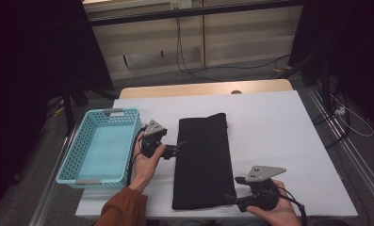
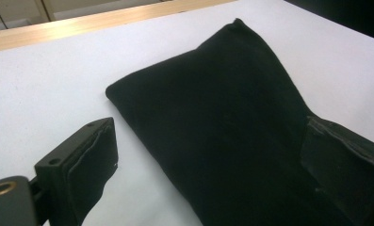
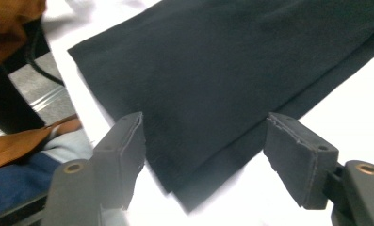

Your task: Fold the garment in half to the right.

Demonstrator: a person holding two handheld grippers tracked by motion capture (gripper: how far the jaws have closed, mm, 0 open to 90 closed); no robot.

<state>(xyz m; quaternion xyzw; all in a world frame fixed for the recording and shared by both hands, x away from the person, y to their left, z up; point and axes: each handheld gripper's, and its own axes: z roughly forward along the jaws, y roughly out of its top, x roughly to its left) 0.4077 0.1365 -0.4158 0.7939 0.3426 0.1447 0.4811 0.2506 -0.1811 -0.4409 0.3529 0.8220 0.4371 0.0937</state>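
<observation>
A folded black cloth (image 1: 202, 160) lies lengthwise on the white bench (image 1: 279, 141), running from near the front edge toward the middle, a little left of the bench's centre. Its far end is rumpled and its near end lies flat, with layered edges showing in the right gripper view (image 3: 231, 70).

The left gripper (image 1: 175, 148) sits at the cloth's left long edge, held in the person's left hand (image 1: 144, 165). In the left gripper view its jaws stand wide apart, one over bare bench beside the cloth (image 2: 213, 122) and the other over the fabric; nothing is pinched between them.

The right gripper (image 1: 231, 197) is at the cloth's near right corner, close to the bench's front edge, in the right hand (image 1: 274, 212). Its jaws are open well apart with the corner of the cloth lying between them, and the pads do not press on it.

A light blue basket (image 1: 81, 155) stands at the bench's left edge, just left of the left gripper.
</observation>
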